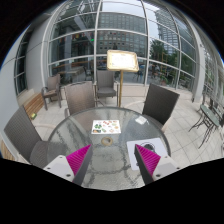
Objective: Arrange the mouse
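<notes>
Gripper view: chairs (pixel 25 128) ring a round glass table (pixel 75 135). A patterned mat (pixel 105 126) lies near its middle; right of it, toward the far right edge, sits a small white mouse (pixel 141 120). The gripper (pixel 115 158) hangs spread, holding nothing.

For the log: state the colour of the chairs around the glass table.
Grey chairs, seen in the gripper view.

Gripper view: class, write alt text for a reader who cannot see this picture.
An open gripper with pink pads hovers above a round glass table on an outdoor terrace. On the table beyond the fingers lie a patterned mat and a small white object, possibly the mouse. Grey chairs ring the table, with a wooden lectern and glass-fronted buildings behind.
</notes>
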Action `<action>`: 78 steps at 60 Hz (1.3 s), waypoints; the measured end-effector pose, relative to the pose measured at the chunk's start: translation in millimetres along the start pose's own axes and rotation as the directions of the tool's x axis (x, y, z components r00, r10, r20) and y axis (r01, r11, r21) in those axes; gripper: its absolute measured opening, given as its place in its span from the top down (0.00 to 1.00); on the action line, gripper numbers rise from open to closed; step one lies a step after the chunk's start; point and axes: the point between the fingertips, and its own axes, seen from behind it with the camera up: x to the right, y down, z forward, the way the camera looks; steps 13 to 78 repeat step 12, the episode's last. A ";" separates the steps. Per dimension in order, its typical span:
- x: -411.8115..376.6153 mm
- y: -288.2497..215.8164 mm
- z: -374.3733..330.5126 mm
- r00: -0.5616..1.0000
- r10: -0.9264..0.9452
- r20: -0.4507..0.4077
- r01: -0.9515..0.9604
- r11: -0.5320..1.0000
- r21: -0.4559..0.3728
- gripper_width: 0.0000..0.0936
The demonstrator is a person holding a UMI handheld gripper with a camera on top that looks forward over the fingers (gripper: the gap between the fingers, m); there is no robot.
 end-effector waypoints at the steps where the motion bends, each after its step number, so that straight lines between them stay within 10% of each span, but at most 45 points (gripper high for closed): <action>1: -1.8 -0.1 -1.0 1.000 -0.002 0.000 0.002 1.000 0.002 0.08; 78: -13.7 4.0 -9.8 1.000 -0.020 -0.007 0.020 1.000 0.004 0.08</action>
